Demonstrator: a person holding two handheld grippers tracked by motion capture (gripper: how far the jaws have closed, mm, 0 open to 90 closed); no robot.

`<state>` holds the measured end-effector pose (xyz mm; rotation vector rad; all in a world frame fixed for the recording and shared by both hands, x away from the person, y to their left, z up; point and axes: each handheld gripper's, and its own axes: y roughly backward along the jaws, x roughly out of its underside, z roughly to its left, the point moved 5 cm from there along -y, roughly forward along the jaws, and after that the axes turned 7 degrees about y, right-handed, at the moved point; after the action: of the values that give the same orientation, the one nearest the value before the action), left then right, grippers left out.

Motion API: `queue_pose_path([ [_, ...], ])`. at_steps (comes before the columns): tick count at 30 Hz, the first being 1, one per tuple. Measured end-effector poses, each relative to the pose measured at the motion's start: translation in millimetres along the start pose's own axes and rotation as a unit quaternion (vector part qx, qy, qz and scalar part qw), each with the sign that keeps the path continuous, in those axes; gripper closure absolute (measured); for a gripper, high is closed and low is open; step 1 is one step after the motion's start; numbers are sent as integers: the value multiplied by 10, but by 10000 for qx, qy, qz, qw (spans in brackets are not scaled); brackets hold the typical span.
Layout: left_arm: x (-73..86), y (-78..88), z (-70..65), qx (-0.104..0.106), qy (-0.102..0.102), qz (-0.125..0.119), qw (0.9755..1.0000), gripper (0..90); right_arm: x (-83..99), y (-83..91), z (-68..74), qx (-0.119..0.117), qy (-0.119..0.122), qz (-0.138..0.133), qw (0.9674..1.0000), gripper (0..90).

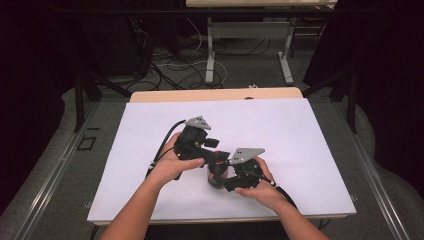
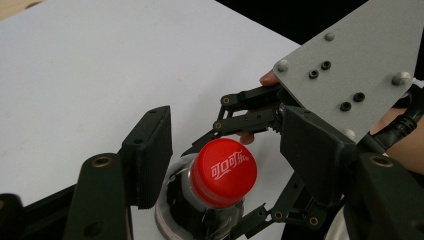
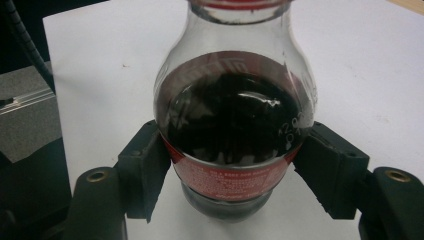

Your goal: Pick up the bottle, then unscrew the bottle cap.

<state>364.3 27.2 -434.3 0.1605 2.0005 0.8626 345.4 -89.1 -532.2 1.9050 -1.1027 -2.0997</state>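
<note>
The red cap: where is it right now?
The red cap is on the cola bottle, standing near the front middle of the white table. In the left gripper view it sits between the left tongs, with the right tongs clamping the bottle's body.

Room's pretty dark tbh. White-topped surface [image 1: 300, 130] w/ wood edge at the back, grey floor [image 1: 235, 75], messy cables [image 1: 170, 67], another table's metal legs [image 1: 210, 55] further back, black drapes on both sides.
</note>
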Motion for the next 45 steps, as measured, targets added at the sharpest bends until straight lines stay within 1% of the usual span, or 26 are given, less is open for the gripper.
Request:
queue_pose_path([
  [1,4,-9,-1,14,3,45,10000,414,2,6,6,-70,-14,32,10000,323],
  [2,4,-11,1,56,-35,115,9999,431,-2,0,8,-45,-9,-21,10000,323],
  [4,11,-31,1,23,-86,126,9999,445,1,6,16,-146,10,31,9999,323],
  [5,17,-42,-11,36,-46,63,10000,454,1,5,16,-155,20,16,9999,323],
  [6,26,-20,-5,105,-129,213,9996,454,1,5,16,-155,20,16,9999,323],
  [7,29,-36,-4,91,-128,102,9998,483,3,11,18,-209,32,32,9998,323],
  [9,46,-37,2,95,-60,75,9999,499,0,13,16,-192,25,20,9998,323],
  [12,63,-20,37,159,-96,214,9996,534,-1,14,17,-182,51,14,9998,323],
  [13,64,-33,38,115,-83,112,9998,542,0,14,19,-203,55,35,9998,323],
  [14,67,-16,39,154,-124,219,9996,550,-1,7,21,-186,56,-10,9998,323],
  [17,69,-31,32,218,-238,218,9992,555,-1,7,24,-199,67,-1,9998,323],
  [18,75,-31,28,212,-241,274,9991,556,-2,6,28,-206,56,-8,9998,323],
  [19,77,-53,27,171,-282,215,9992,568,-7,8,32,-231,86,6,9997,323],
  [21,86,-59,20,253,-345,358,9984,569,-8,14,33,-250,96,42,9996,323],
  [22,94,-75,17,171,-351,332,9987,578,-12,14,33,-254,120,15,9996,323],
  [23,91,-69,20,200,-417,376,9982,578,-12,14,33,-254,120,15,9996,323],
  [24,94,-78,15,145,-389,326,9986,584,-11,18,34,-260,102,47,9996,323],
  [25,93,-70,16,192,-424,385,9982,588,-11,6,35,-201,102,-14,9997,323],
  [28,101,-71,9,142,-453,452,9978,597,-5,-2,37,-210,122,3,9997,324],
  [29,102,-90,3,42,-444,336,9984,600,-2,-2,38,-207,108,23,9997,324],
  [30,103,-90,0,16,-452,335,9984,600,-2,-2,38,-207,108,23,9997,324],
  [33,101,-75,-6,-7,-459,409,9981,604,-5,-2,35,-126,123,19,9998,328],
  [37,95,-79,-18,-178,-410,365,9983,607,-11,-2,28,-9,77,3,10000,331],
  [40,90,-108,-24,-339,-332,224,9986,608,-9,-3,26,47,53,31,10000,333],
  [42,89,-111,-27,-463,-303,257,9981,610,-9,-9,22,110,34,16,9999,333],
  [45,84,-133,-37,-633,-187,156,9977,610,-5,-9,15,158,-21,71,9998,333],
])
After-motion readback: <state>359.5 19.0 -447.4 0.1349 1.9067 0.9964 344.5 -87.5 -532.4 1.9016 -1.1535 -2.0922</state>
